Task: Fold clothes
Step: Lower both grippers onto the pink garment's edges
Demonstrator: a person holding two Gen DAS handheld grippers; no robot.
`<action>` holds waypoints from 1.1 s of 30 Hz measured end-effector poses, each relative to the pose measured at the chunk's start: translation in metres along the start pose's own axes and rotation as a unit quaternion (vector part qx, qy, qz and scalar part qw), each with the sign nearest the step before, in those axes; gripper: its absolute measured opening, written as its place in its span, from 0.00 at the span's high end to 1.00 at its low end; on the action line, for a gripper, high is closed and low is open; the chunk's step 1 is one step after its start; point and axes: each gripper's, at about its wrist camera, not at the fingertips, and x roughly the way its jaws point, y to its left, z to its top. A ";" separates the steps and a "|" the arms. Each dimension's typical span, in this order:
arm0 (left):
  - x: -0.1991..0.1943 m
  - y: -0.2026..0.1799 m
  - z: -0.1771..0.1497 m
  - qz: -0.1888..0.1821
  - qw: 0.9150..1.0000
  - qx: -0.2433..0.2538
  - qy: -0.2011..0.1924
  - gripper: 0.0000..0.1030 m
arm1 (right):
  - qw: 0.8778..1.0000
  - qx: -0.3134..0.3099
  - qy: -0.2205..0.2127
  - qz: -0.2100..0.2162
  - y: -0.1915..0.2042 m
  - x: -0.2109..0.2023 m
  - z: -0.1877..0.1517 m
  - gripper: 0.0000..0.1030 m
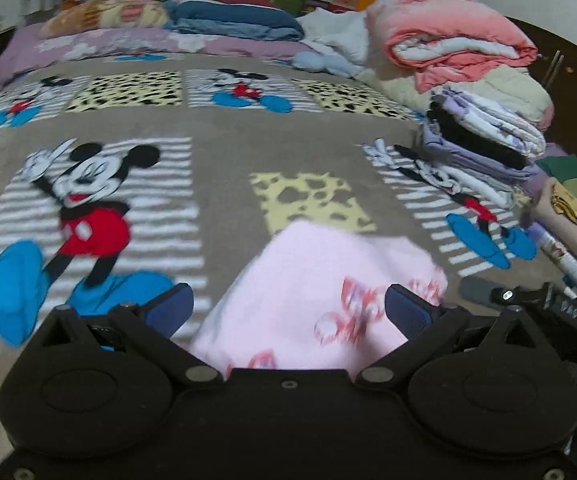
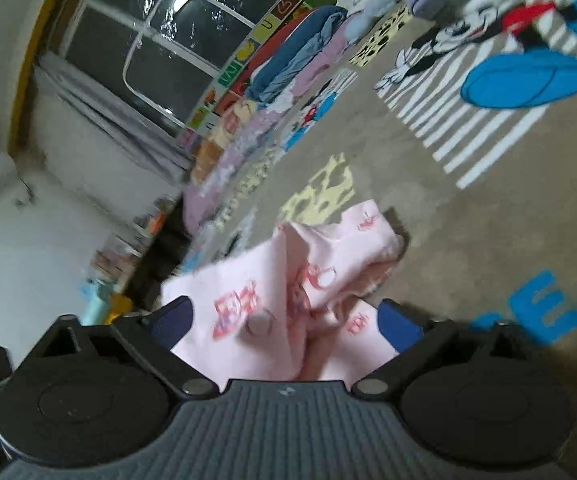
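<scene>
A pale pink garment with red prints lies on the Mickey Mouse blanket that covers the bed. In the left wrist view my left gripper is open, its blue pads wide apart on either side of the cloth. In the right wrist view the same pink garment is bunched and creased, with a small round button showing. My right gripper is also open, with the cloth lying between its spread fingers. The right view is tilted. The right gripper's body shows at the left view's right edge.
A stack of folded clothes stands on the bed at the right, with a pink and white quilt behind it. Pillows and a blue folded blanket lie along the headboard. A window and wall are to the left.
</scene>
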 end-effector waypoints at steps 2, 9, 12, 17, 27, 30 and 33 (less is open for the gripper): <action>0.010 0.000 0.011 -0.017 1.000 0.005 0.009 0.00 | 1.000 0.008 0.003 0.015 -0.005 0.008 0.004 0.18; 0.051 -0.006 0.050 -0.073 0.994 0.028 0.072 0.01 | 1.000 0.028 0.002 0.011 -0.018 0.026 0.016 0.27; 0.074 -0.013 0.069 -0.083 0.989 0.059 0.108 0.02 | 0.999 0.036 -0.007 -0.004 -0.023 0.021 0.022 0.31; 0.117 -0.023 0.092 -0.099 0.973 0.122 0.169 0.03 | 0.999 0.040 -0.018 -0.020 -0.032 0.021 0.027 0.32; 0.187 -0.024 0.094 -0.187 0.932 0.178 0.253 0.10 | 0.996 -0.052 -0.018 -0.073 -0.028 0.033 0.035 0.31; 0.196 -0.030 0.087 -0.193 0.918 0.221 0.267 0.10 | 0.996 -0.068 0.002 -0.064 -0.028 0.040 0.037 0.34; 0.207 -0.032 0.081 -0.193 0.906 0.244 0.287 0.13 | 0.996 -0.067 0.014 -0.058 -0.030 0.041 0.038 0.47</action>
